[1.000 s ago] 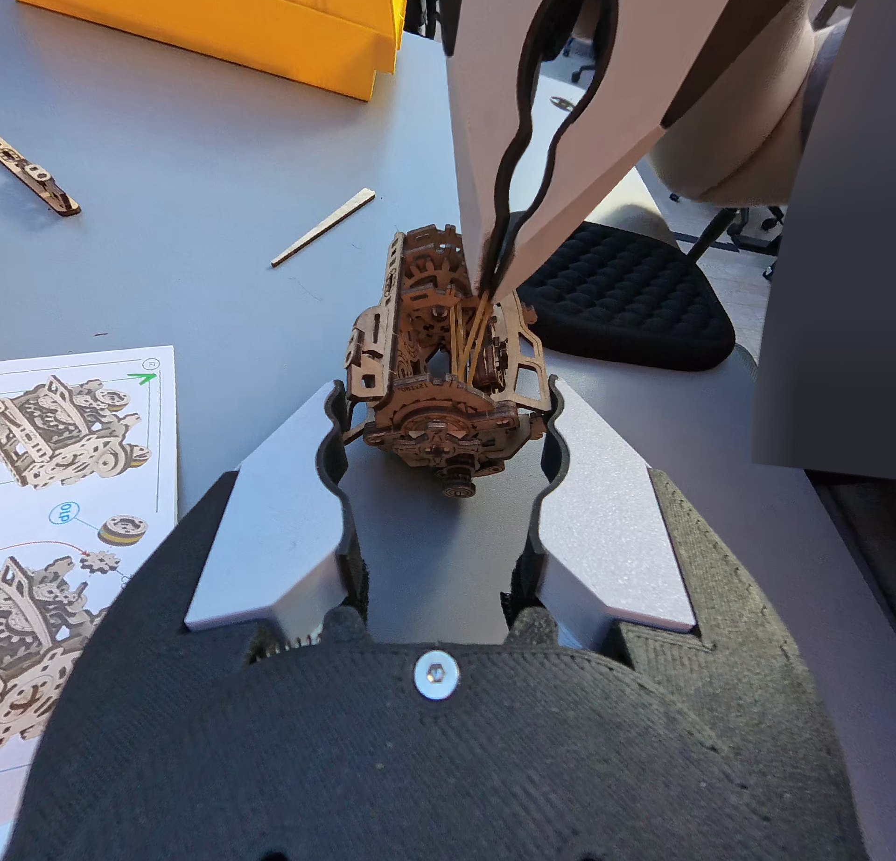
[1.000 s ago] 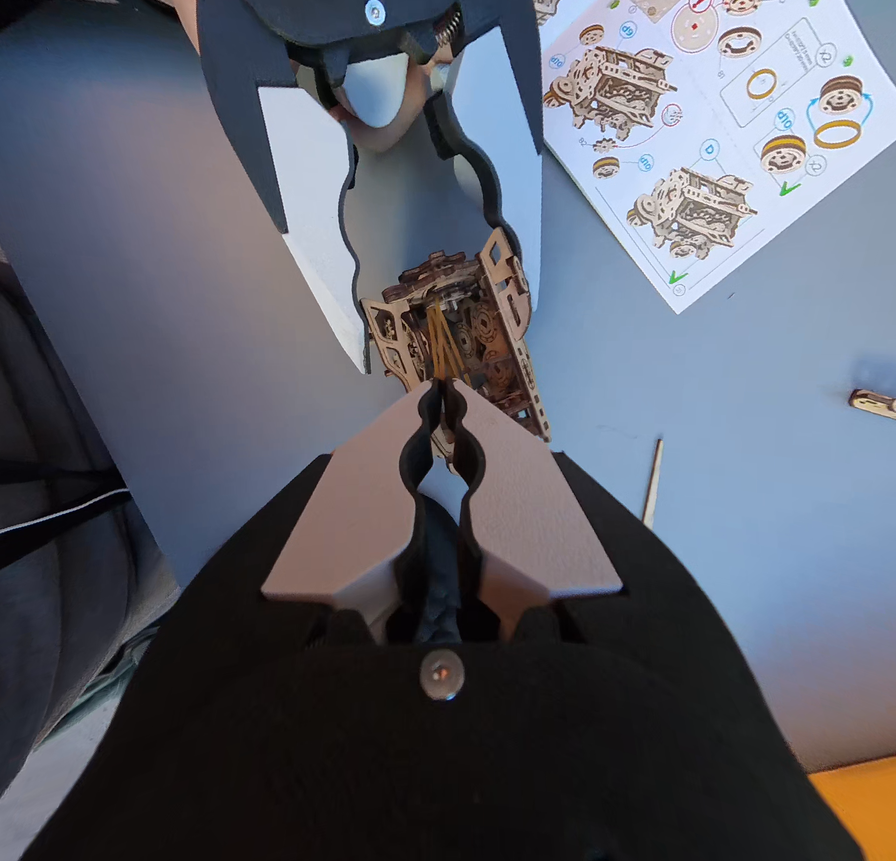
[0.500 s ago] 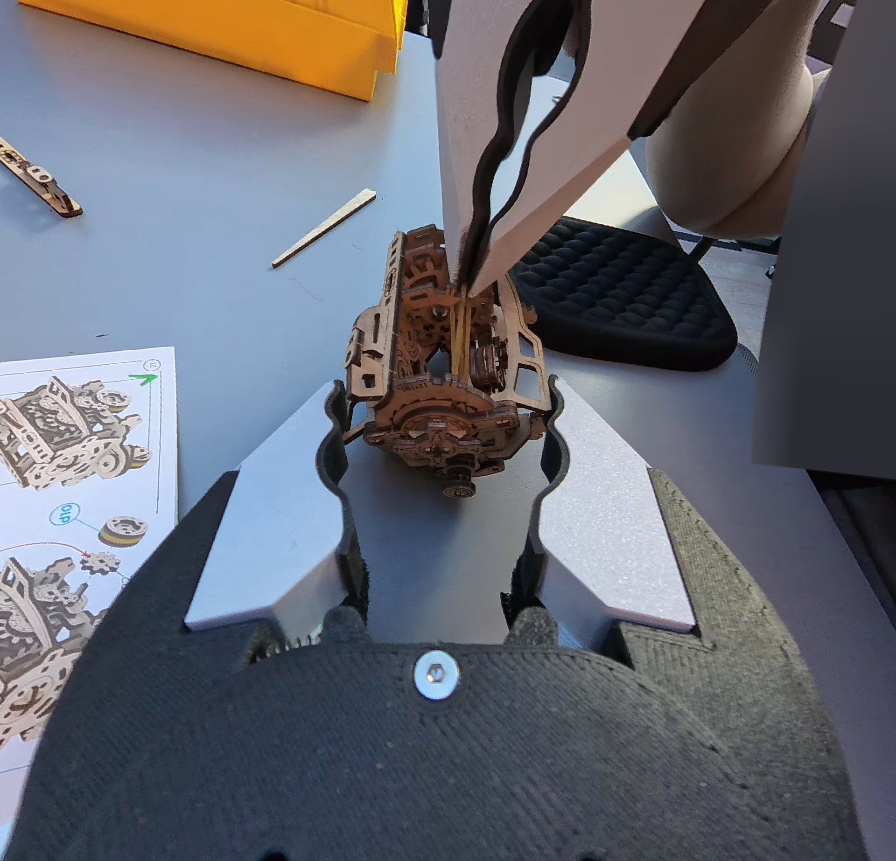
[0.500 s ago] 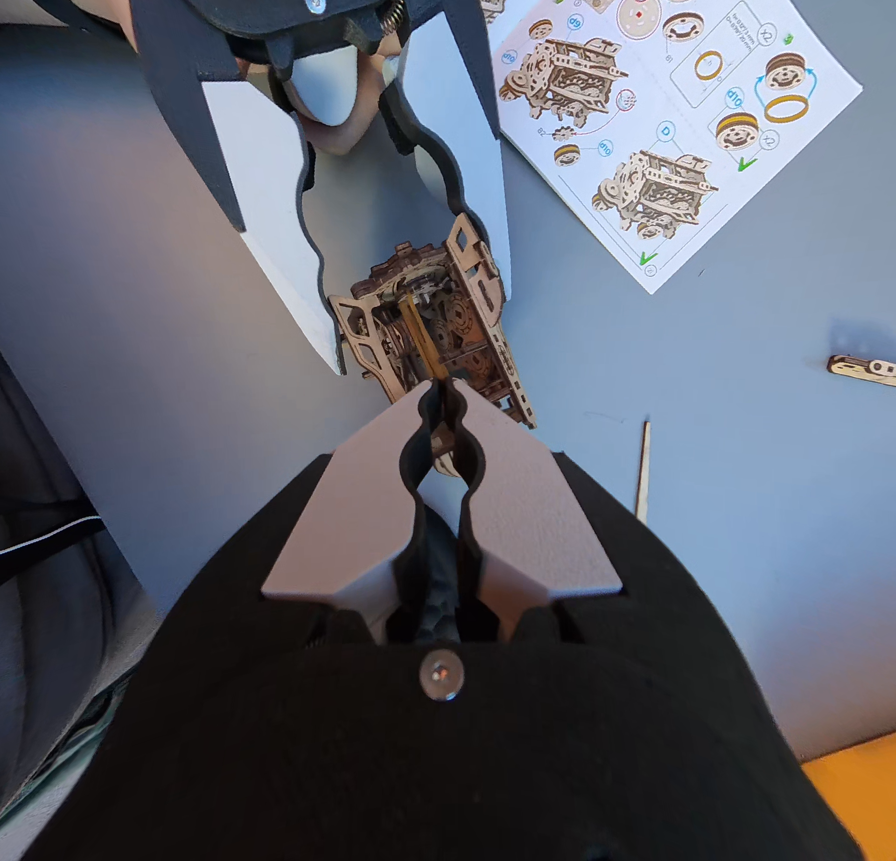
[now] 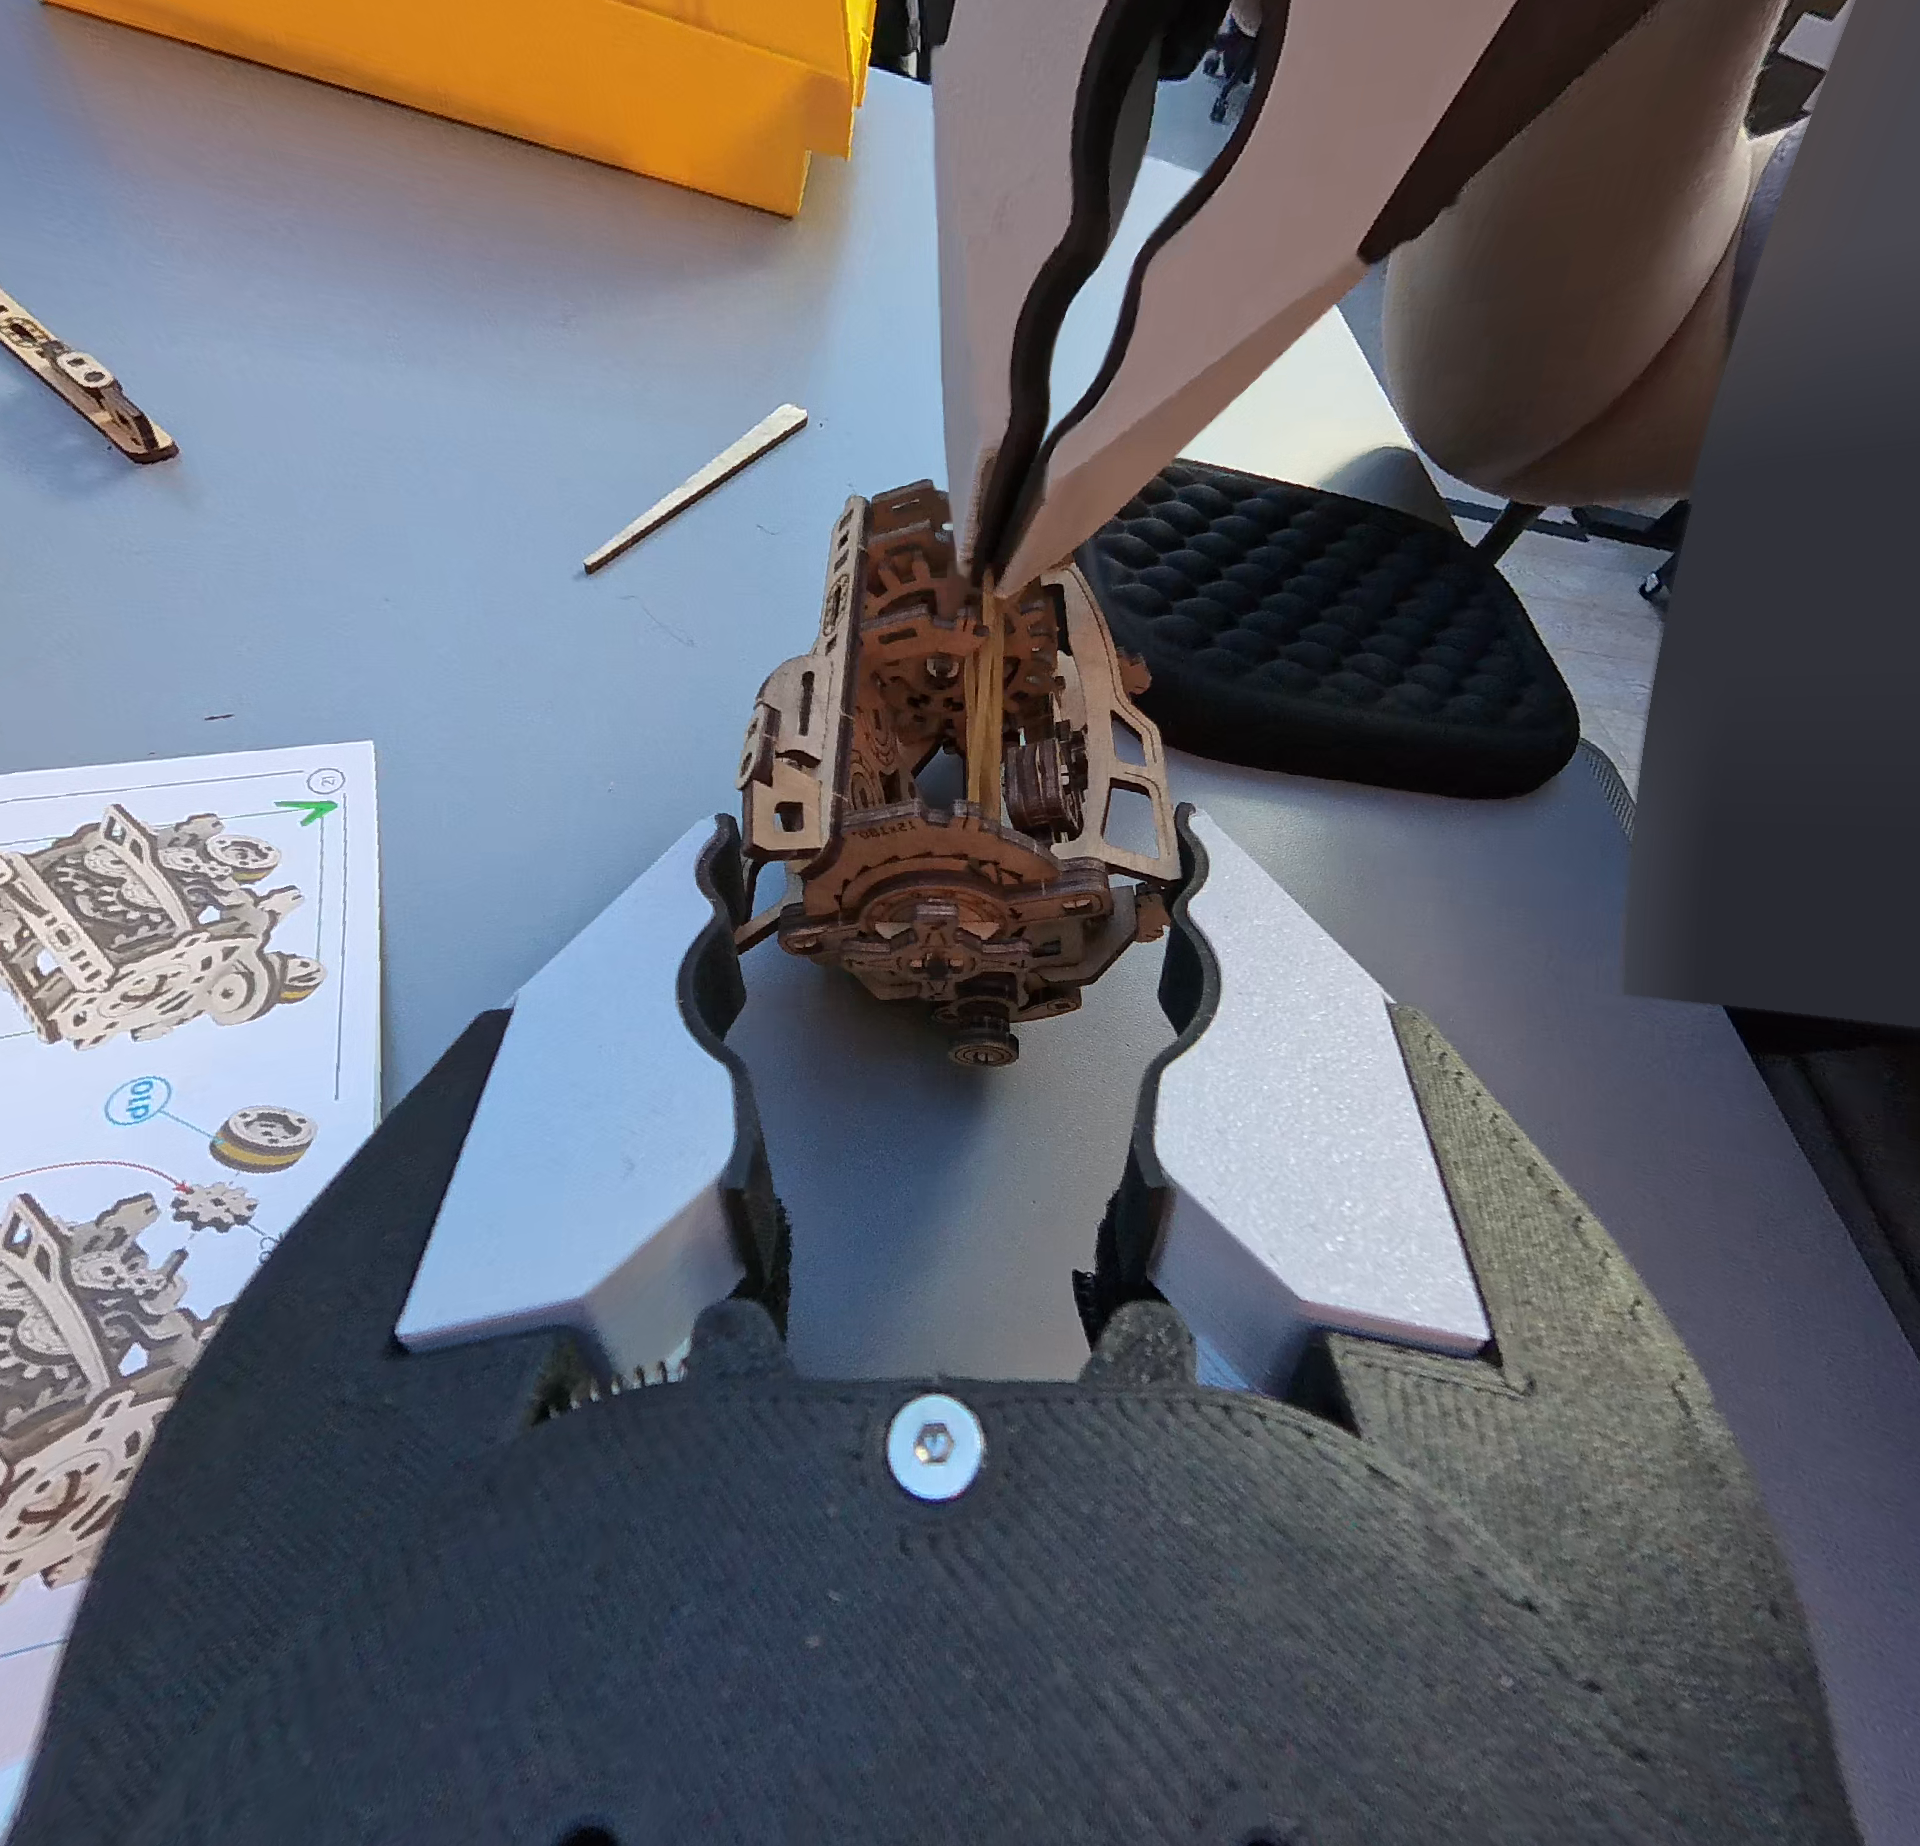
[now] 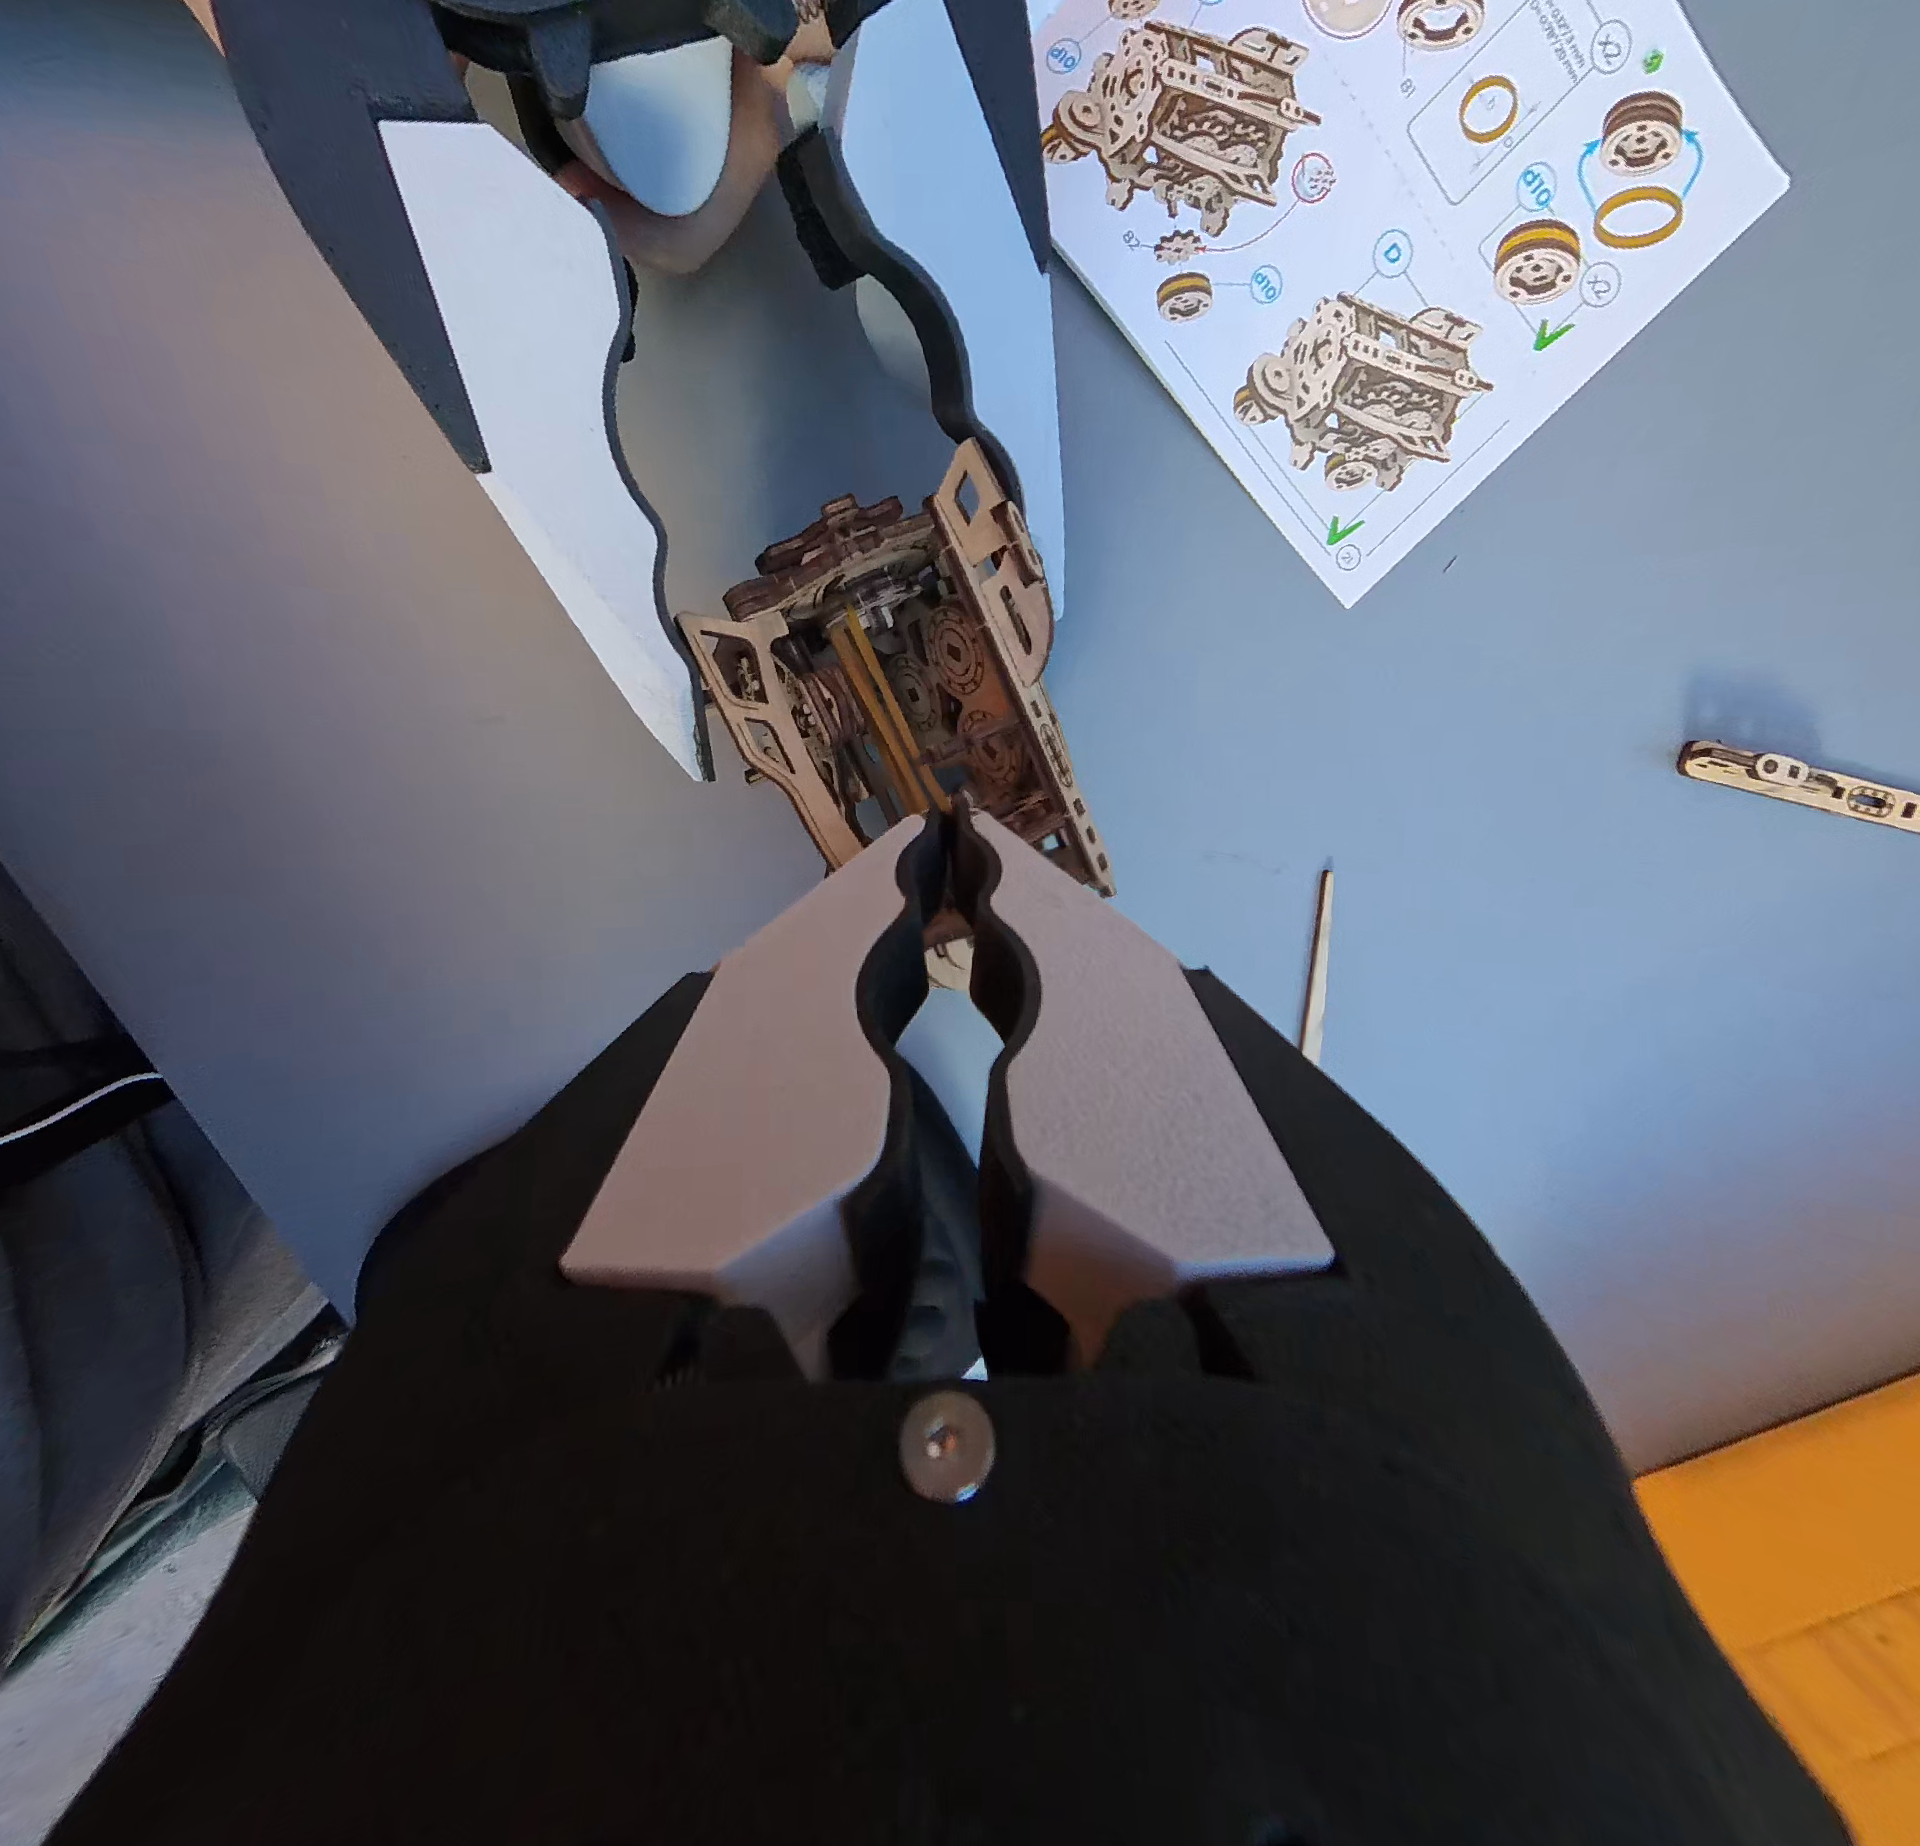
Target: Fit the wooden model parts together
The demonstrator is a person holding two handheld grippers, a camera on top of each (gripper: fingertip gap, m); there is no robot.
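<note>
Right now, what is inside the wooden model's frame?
Inside the wooden model: gears and a stretched yellow rubber band, pinched by the right gripper. The band's lower anchor is hidden.

A grey table point(image 5: 436, 362) carried a wooden model point(image 5: 935, 809) near its middle, an instruction sheet point(image 5: 156, 965) beside it, a thin wooden stick point(image 5: 694, 487), a flat wooden strip point(image 5: 78, 378) farther off, and a yellow bin point(image 5: 499, 40) at the far edge.

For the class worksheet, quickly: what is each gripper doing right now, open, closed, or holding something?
Left gripper: closed on the wooden model, fingertips against both its sides.
Right gripper: closed, tips pinching the stretched yellow rubber band.
</note>
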